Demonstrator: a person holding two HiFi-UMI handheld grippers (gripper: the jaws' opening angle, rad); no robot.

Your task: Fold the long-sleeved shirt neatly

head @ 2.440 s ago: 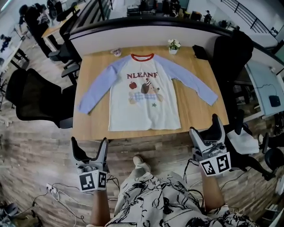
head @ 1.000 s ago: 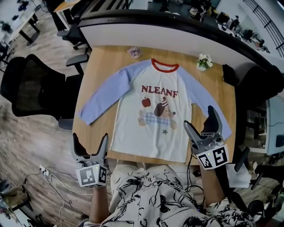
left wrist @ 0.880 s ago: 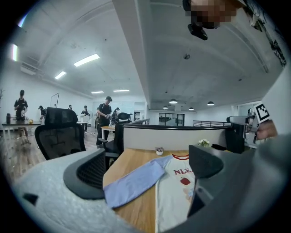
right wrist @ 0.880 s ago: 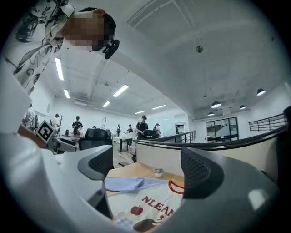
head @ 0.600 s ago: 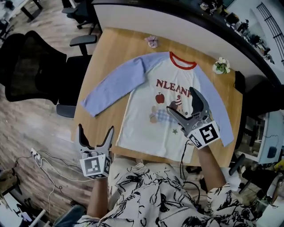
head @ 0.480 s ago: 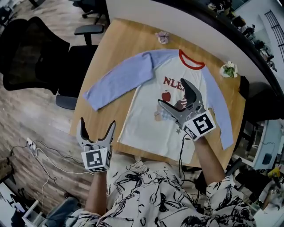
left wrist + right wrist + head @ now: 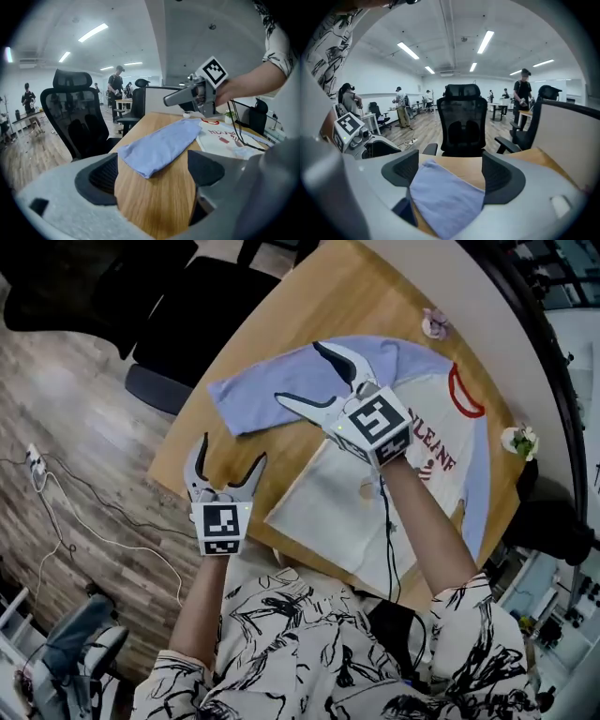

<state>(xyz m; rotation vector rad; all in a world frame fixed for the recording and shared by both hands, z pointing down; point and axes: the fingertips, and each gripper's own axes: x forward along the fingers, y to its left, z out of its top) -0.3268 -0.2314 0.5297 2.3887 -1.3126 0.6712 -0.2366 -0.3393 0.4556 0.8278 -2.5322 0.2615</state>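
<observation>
Wooden counter (image 7: pixel 309 306) holds your shirt (image 7: pixel 356 512) flat, nothing folded yet. Both claws stand apart, just narrowing: right claw (image 7: pixel 300 373) astride the sleeve (image 7: pixel 248 395), unclamped; left claw (image 7: pixel 230 451) empty.

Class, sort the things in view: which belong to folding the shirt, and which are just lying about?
Job: shirt; left gripper, open over bare table; right gripper, open, blue sleeve between its jaws, ungripped; both pairs of jaws have just been closing slightly.
Lying about: flower pot; small pink ornament; office chair; power strip on the floor.
</observation>
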